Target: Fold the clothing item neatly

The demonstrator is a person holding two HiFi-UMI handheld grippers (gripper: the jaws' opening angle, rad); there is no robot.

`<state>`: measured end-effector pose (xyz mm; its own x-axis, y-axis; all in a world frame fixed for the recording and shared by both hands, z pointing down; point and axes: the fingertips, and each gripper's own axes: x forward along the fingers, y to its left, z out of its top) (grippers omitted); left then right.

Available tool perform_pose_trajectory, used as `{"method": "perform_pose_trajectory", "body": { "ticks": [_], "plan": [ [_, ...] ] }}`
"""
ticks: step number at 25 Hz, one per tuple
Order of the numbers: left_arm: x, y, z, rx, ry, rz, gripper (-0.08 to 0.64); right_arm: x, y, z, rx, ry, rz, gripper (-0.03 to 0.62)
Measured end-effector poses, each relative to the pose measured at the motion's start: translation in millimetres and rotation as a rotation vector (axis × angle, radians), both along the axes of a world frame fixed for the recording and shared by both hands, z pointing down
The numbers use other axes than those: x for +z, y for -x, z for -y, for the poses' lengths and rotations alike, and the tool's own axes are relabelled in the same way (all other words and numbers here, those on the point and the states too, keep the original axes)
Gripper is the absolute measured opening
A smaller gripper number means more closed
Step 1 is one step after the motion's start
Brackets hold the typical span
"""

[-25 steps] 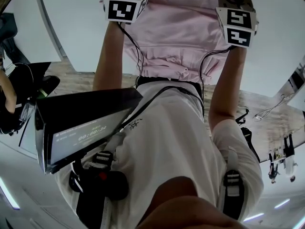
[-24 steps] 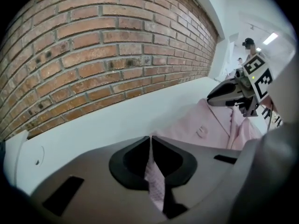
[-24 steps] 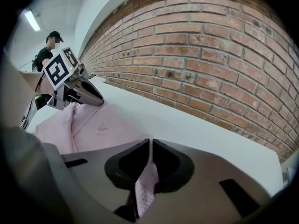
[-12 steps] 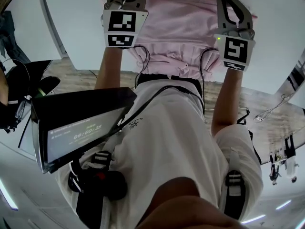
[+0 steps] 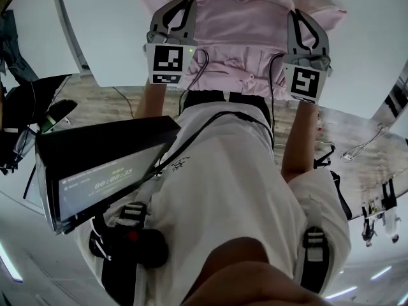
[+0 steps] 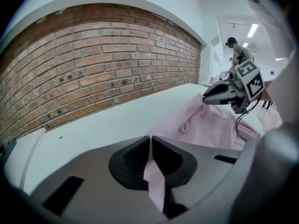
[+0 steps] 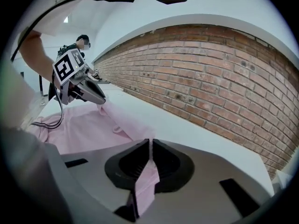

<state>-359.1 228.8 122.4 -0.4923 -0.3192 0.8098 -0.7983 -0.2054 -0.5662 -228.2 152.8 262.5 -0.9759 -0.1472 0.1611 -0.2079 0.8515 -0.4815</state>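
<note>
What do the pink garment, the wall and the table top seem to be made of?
pink garment: thin soft cloth, matt; it creases and drapes.
wall: rough red-brown brick, with pale mortar joints.
table top: smooth and white, perhaps laminate or painted board; I cannot tell which.

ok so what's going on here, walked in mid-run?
A person stands at a white table with a two-jaw gripper in each hand, folding a pink garment. The left gripper is shut on a pinch of the pink cloth, and the right gripper is shut on another, one at each side of the garment. The rest of it lies rumpled on the table between them, so the fold is not finished.
</note>
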Motion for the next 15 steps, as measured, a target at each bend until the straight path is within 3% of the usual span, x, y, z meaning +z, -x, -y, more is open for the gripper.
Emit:
{"method": "perform_pose_trajectory", "body": {
  "ticks": [6,9,15],
  "plan": [
    [15.5,6.2,-35.0,-0.032,0.048,-0.001,0.017,24.8,3.2,-20.3,-0.056,0.016,-0.027,0.043],
    [10.5,10.0,-42.3,-0.06,0.025,-0.013,0.052,33.9,1.7,-26.1,-0.087,0.027,-0.044,0.096],
    [-2.9,3.9,-37.0,-0.059,-0.005,-0.015,0.052,40.3,-18.7,-17.2,-0.051,0.093,-0.03,0.094]
  ]
}}
